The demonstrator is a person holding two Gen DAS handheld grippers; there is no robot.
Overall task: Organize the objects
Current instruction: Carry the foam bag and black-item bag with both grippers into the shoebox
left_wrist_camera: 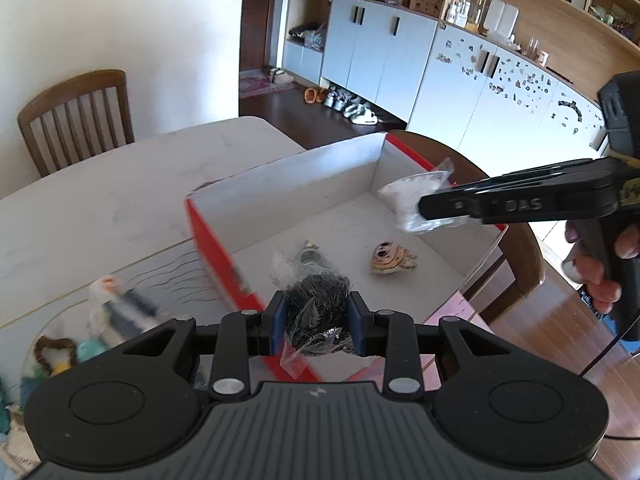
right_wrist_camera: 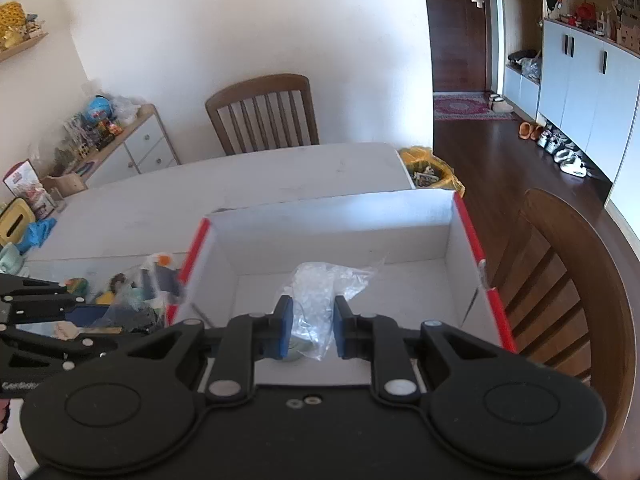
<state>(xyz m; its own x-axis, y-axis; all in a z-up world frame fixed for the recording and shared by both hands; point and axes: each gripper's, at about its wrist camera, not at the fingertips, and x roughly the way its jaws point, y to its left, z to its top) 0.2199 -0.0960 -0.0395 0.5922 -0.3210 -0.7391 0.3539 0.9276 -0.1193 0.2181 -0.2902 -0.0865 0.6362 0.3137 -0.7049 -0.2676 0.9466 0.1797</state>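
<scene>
Over the box [left_wrist_camera: 400,216], my left tongs [left_wrist_camera: 316,318] pinch a dark bag [left_wrist_camera: 316,304], right tongs [right_wrist_camera: 308,322] a clear bag [right_wrist_camera: 316,288]; slick plastic could slip outside.

A pale, lightly marked surface [right_wrist_camera: 248,184] carries an open box [right_wrist_camera: 332,220] with red outer sides and a white inside near its right end. Just left of the box, a blurred heap of small bagged items [right_wrist_camera: 132,292] lies on the surface.
</scene>
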